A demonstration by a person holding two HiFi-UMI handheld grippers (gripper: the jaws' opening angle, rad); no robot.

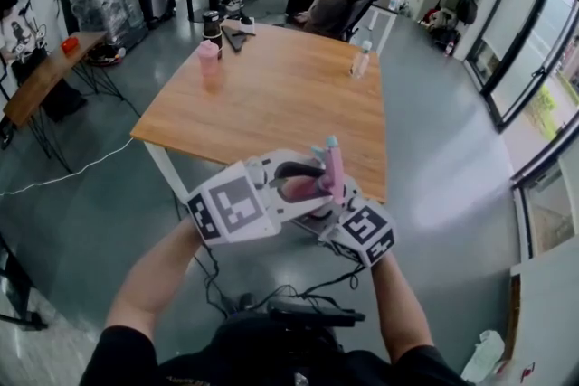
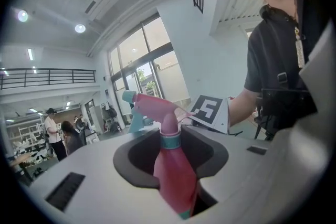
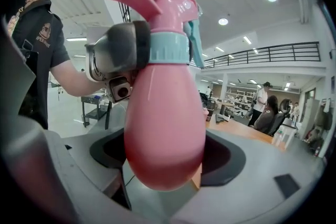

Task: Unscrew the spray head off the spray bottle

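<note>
my right gripper is clamped on the fat pink belly of the spray bottle. the body fills the gap between its jaws and bulges out above and below them, with the rounded base hanging just under the jaw line. from this gripper the bottle rises straight up, close in front of its camera, and the spray head sits at the top with its nozzle pointing off to my left gripper's side.

my left gripper comes in from the opposite side, higher up the bottle, at a narrower opening around the neck. its jaws sit on the teal collar where the head joins the bottle. seen from the right gripper, one dark pad lies flat against that collar, and the other is hidden behind the bottle. along the left gripper's own jaws, the pink head and its pale blue trigger stick out beyond the fingertips, and the bottle's body runs back toward the camera.

from my head view both grippers meet tip to tip in front of me, with the bottle upright between them, on the near side of the wooden table.
</note>
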